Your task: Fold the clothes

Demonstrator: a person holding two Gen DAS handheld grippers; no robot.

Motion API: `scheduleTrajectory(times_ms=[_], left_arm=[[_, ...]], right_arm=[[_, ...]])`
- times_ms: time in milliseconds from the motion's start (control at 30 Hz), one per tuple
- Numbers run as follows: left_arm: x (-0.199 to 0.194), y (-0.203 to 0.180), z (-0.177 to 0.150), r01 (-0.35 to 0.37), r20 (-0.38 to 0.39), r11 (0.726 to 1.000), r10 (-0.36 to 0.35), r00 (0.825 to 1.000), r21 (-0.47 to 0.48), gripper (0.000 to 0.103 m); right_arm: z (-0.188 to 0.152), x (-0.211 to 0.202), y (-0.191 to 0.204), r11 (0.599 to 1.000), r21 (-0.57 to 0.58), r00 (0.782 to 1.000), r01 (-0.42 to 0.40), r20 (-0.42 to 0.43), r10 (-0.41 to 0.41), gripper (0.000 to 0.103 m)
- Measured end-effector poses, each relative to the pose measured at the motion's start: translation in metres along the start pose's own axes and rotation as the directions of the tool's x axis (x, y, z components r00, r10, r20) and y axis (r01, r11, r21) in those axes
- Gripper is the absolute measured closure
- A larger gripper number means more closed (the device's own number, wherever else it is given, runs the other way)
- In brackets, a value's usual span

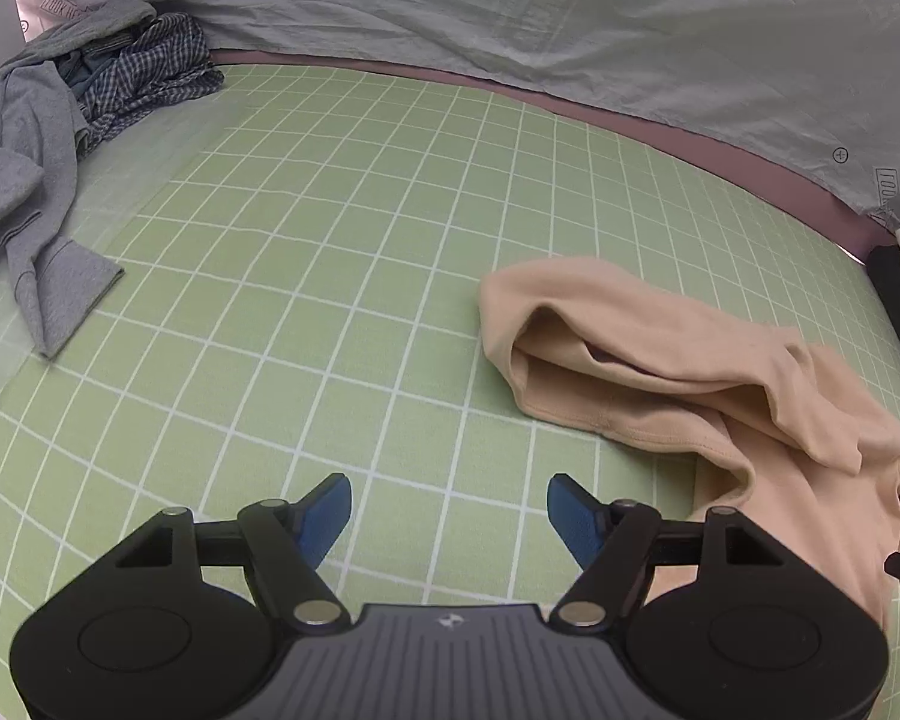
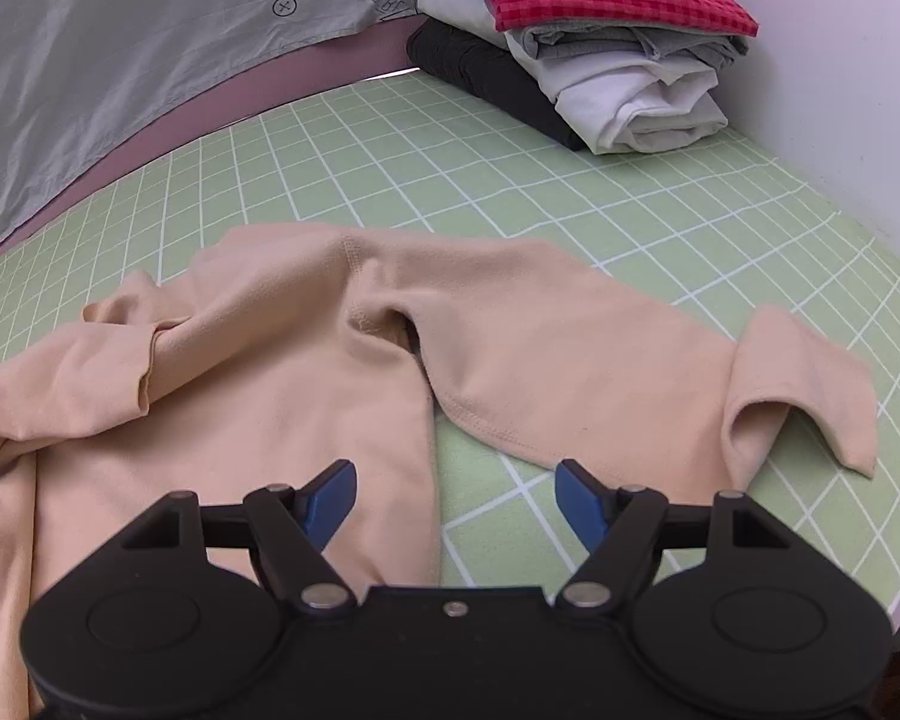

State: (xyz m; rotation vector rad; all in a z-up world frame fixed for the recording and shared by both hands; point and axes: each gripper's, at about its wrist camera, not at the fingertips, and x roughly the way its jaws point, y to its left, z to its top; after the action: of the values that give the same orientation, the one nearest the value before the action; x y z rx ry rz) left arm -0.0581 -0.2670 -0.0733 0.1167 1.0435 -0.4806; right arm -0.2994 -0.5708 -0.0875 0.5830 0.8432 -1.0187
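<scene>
1. Left wrist view: the left tool (image 1: 449,516) hovers with its jaws wide and nothing between them, over bare green grid mat (image 1: 330,276). The beige shirt (image 1: 678,372) lies rumpled just to its right, a hem fold bulging open, so this tool seems placed to reach in for that near edge. A heap of unfolded clothes (image 1: 72,138), grey and checked, waits at the far left, probably kept apart as the work still to come.

2. Right wrist view: the right tool (image 2: 455,501) is likewise spread wide and empty, poised above the beige shirt (image 2: 342,396) where body and sleeve (image 2: 600,372) part. The sleeve is flung out to the right, cuff curled, so I judge the shirt needs spreading before folding. A folded stack (image 2: 600,54), red check on top, sits at the far corner, out of the working area.
</scene>
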Motion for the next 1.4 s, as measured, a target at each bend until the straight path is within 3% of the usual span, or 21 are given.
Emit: scheduleTrajectory(times_ms=[233,333,433,567,767,867,933,967,1067,1133,1400], left_arm=[[0.038,-0.009,0.045,0.045,-0.005,0.997,-0.045,0.999,0.068,0.030],[0.058,-0.012,0.059,0.029,-0.020,0.994,-0.027,0.999,0.106,0.030],[0.075,-0.001,0.068,-0.040,-0.031,0.998,0.042,0.999,0.056,0.030],[0.079,0.029,0.073,-0.023,-0.013,0.997,0.022,1.000,-0.070,0.029],[0.076,0.070,0.069,-0.067,0.035,0.984,0.074,0.997,-0.167,0.028],[0.074,0.094,0.064,-0.043,0.032,0.952,0.056,0.998,-0.303,0.028],[0.075,0.114,0.059,0.016,0.016,0.886,-0.009,1.000,-0.464,0.028],[0.074,0.115,0.059,0.024,0.022,0.877,-0.016,1.000,-0.480,0.028],[0.062,0.089,0.065,-0.035,0.060,0.955,0.055,0.997,-0.294,0.029],[0.052,0.066,0.068,-0.081,0.108,0.987,0.097,0.989,-0.142,0.028],[0.036,0.027,0.081,0.045,0.168,0.999,-0.049,0.985,0.026,0.023]], right_arm=[[0.005,0.022,0.022,0.999,-0.025,0.999,0.026,-0.024,-0.027,0.029],[0.005,0.024,0.027,0.997,-0.051,0.998,0.051,-0.020,-0.052,0.023],[0.004,0.024,0.028,0.996,-0.059,0.998,0.067,-0.012,-0.068,0.019],[0.003,0.026,0.024,0.997,-0.031,0.997,0.074,-0.022,-0.075,0.013],[0.004,0.027,0.027,0.994,-0.040,0.995,0.098,-0.026,-0.099,0.008],[0.004,0.028,0.028,0.994,-0.053,0.995,0.099,-0.023,-0.101,0.008],[0.004,0.028,0.029,0.994,-0.059,0.995,0.093,-0.025,-0.094,0.007],[0.004,0.028,0.030,0.994,-0.062,0.995,0.091,-0.026,-0.093,0.007],[0.004,0.028,0.033,0.993,-0.074,0.996,0.089,-0.025,-0.091,0.007],[0.004,0.028,0.034,0.993,-0.079,0.996,0.088,-0.024,-0.090,0.007],[0.004,0.030,0.026,0.997,-0.037,0.997,0.068,-0.037,-0.069,0.003]])
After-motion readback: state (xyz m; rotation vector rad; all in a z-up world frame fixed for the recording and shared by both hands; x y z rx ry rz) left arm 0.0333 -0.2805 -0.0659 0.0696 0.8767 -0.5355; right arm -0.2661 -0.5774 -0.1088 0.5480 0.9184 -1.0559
